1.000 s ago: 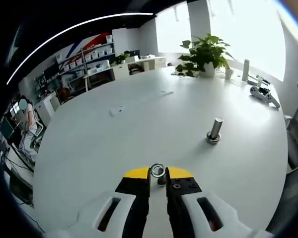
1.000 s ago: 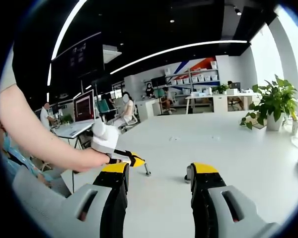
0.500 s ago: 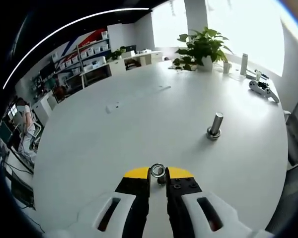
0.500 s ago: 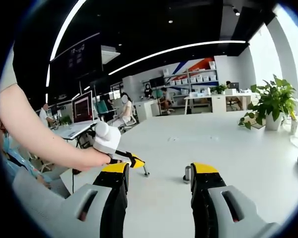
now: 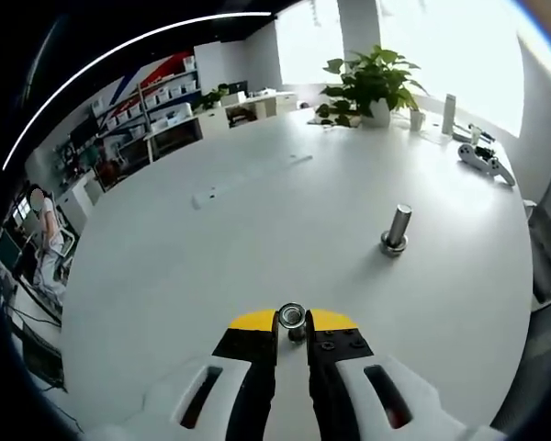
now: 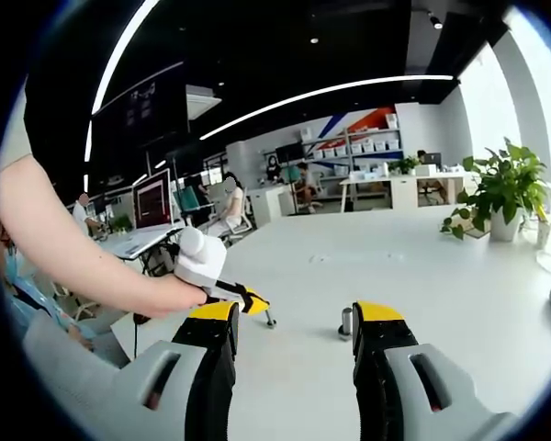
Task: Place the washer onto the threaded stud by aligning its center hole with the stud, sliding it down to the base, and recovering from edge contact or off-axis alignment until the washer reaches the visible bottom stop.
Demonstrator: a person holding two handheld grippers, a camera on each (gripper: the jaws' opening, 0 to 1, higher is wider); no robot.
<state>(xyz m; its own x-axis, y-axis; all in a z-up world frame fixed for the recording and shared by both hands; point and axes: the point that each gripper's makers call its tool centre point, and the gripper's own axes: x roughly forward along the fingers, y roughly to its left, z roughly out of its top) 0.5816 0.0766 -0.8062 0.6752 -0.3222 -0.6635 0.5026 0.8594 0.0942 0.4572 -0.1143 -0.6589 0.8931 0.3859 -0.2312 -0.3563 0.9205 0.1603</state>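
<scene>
Left gripper (image 5: 291, 333) fingers pinched on washer (image 5: 291, 315), above white desk (image 5: 211, 266), well apart from upright stud (image 5: 398, 228). Right gripper (image 6: 294, 322) fingers spread wide, holding nothing.

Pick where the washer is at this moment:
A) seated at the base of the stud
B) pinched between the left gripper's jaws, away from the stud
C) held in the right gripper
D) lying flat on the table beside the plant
B: the washer sits clamped at the left gripper tips, with the stud standing apart on the table.
</scene>
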